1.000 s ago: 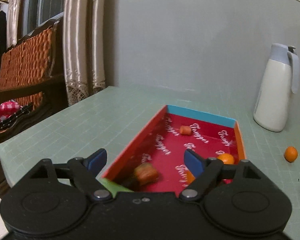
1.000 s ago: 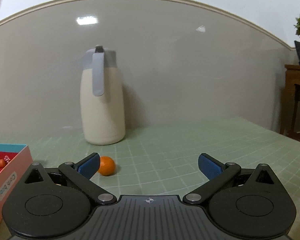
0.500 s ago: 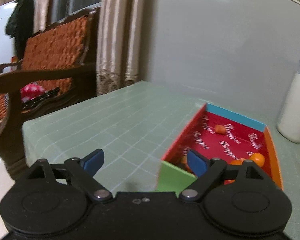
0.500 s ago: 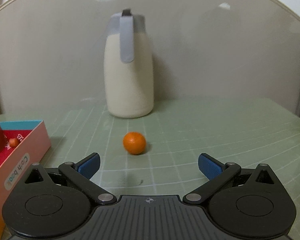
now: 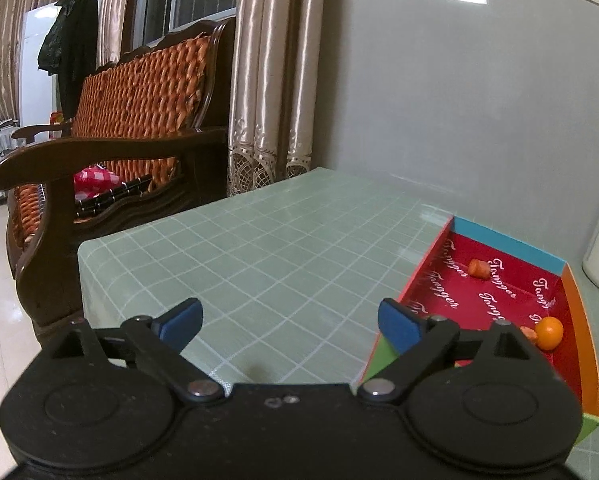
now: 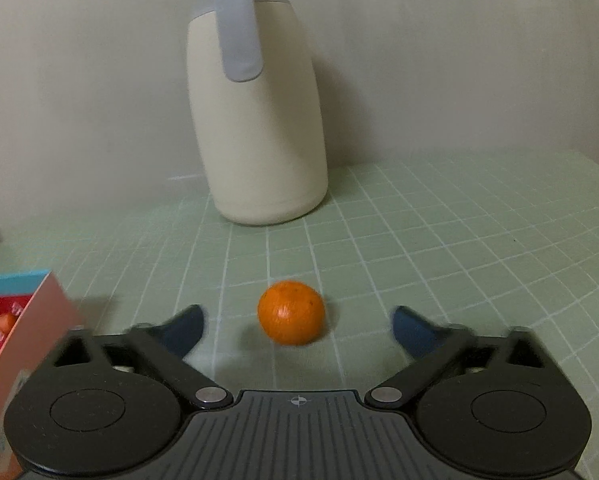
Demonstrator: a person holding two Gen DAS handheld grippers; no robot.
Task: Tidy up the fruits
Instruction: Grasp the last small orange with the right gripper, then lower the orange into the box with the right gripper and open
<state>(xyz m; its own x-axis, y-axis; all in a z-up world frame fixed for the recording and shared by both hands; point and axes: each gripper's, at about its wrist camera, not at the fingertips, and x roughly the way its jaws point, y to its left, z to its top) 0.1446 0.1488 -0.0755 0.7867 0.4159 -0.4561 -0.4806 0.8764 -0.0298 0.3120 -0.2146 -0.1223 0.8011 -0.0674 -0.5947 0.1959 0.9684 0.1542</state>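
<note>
A red-lined box (image 5: 511,254) with blue, orange and green walls lies on the green checked table at the right of the left wrist view. It holds an orange (image 5: 549,333) and a small reddish-orange fruit (image 5: 479,268). My left gripper (image 5: 289,324) is open and empty, to the left of the box above the table. In the right wrist view a loose orange (image 6: 291,312) lies on the table between my open right gripper's (image 6: 297,328) blue fingertips (image 6: 187,330), apart from them. The box's corner (image 6: 39,312) shows at the left edge there.
A cream thermos jug (image 6: 259,112) with a grey handle stands against the wall just behind the loose orange. A dark wooden bench (image 5: 111,128) with orange cushions stands beyond the table's left edge (image 5: 83,264), and curtains (image 5: 275,80) hang behind it.
My left gripper has swung left, off the box, which now sits at the right. My right gripper has moved forward and the loose orange now lies between its fingertips.
</note>
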